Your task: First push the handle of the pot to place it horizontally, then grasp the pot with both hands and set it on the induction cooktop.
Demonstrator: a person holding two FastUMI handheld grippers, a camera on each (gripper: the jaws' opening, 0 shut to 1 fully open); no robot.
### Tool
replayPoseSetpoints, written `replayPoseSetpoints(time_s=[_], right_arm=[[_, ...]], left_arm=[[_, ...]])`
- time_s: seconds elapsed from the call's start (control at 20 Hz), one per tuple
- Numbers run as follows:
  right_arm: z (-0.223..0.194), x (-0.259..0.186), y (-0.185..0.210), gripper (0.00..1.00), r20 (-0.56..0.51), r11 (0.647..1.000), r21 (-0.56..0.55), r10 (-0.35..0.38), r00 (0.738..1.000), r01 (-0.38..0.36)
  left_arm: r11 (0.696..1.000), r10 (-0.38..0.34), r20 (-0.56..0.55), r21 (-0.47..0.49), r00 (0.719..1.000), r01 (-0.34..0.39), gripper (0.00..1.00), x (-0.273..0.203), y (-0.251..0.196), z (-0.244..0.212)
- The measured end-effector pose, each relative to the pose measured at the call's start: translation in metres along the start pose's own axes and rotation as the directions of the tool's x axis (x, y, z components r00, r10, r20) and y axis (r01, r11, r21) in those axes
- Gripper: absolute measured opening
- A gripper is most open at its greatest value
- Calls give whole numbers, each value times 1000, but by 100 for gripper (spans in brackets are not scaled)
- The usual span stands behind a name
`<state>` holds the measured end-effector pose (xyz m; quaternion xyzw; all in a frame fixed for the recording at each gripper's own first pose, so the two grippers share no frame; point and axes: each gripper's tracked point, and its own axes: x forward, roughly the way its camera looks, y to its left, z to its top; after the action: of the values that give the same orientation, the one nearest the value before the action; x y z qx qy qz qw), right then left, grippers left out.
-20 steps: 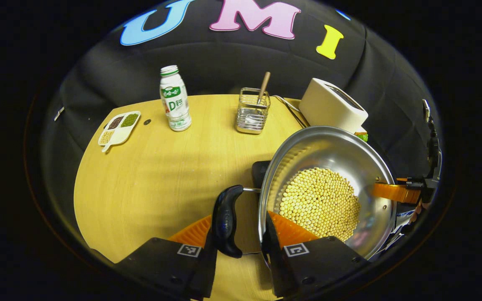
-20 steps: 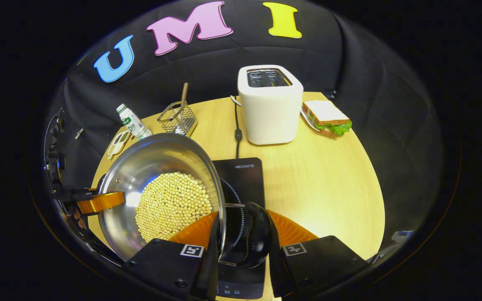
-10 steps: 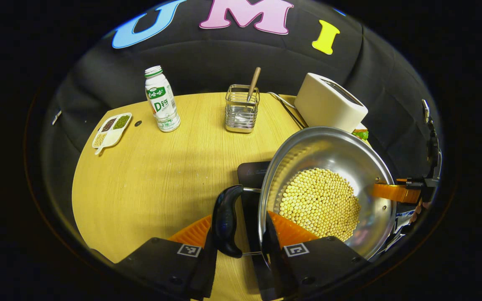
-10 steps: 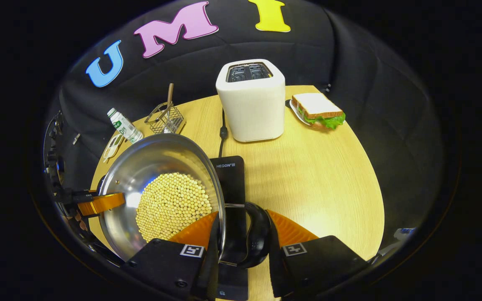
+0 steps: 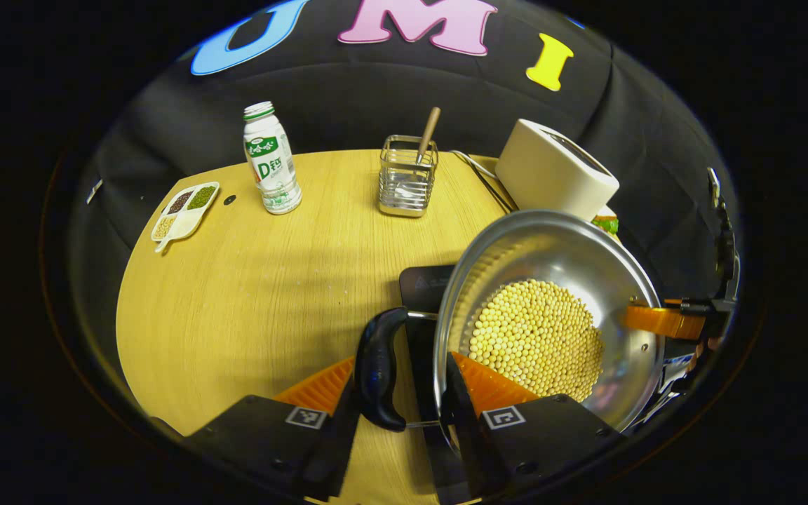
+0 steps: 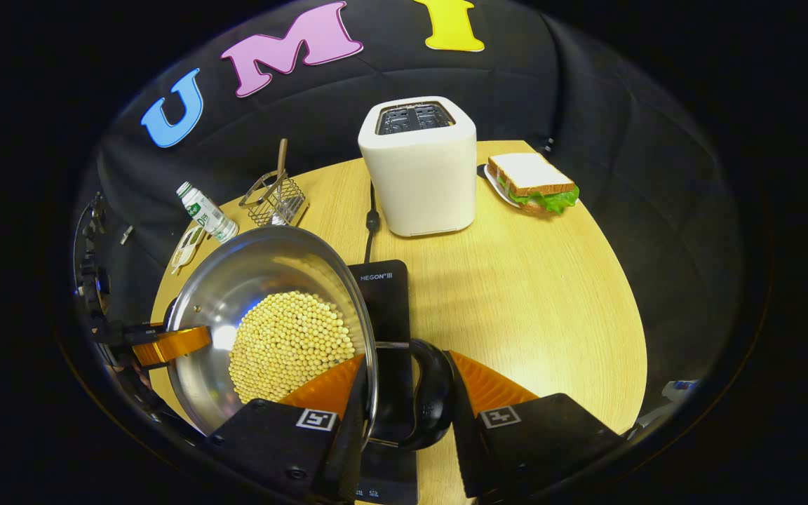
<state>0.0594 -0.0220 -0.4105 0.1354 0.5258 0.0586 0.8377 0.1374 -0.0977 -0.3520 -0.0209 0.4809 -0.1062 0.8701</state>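
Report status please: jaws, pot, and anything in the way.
Left gripper and right gripper each shut on a pot handle. Pot of beans over the induction cooktop. Nothing in the way.

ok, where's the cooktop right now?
In the right gripper view the black induction cooktop lies on the table in front of the toaster, partly under the pot.

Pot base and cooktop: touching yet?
Cannot tell. In both gripper views the pot overlaps the cooktop, but its underside is hidden, so neither contact nor gap shows.
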Motion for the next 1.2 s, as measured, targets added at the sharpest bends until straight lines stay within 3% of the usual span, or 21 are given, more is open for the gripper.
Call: replayPoseSetpoints(time_s=[0.05,0.1,0.2,0.4,0.8,1.2], right_arm=[[2,-2,0,62,10,1000,7,-1,1000,1],[2,-4,3,65,11,1000,19,12,1000,-12],[2,-6,3,100,11,1000,29,12,1000,-13],[3,-14,-1,99,34,1000,11,-17,999,17],[15,-45,18,99,128,1000,3,-10,992,10],[47,-103,30,99,316,999,-38,-21,949,34]], left_arm=[[999,33,3,23,999,-33,70,0,5,-2],[998,46,9,43,999,-47,99,-4,7,-3],[999,37,5,34,999,-38,98,-4,1,-8],[999,28,7,22,1000,-28,97,-10,1,-10],[997,44,65,64,997,-48,97,-42,3,-2],[995,26,204,89,979,-45,97,-111,4,9]])
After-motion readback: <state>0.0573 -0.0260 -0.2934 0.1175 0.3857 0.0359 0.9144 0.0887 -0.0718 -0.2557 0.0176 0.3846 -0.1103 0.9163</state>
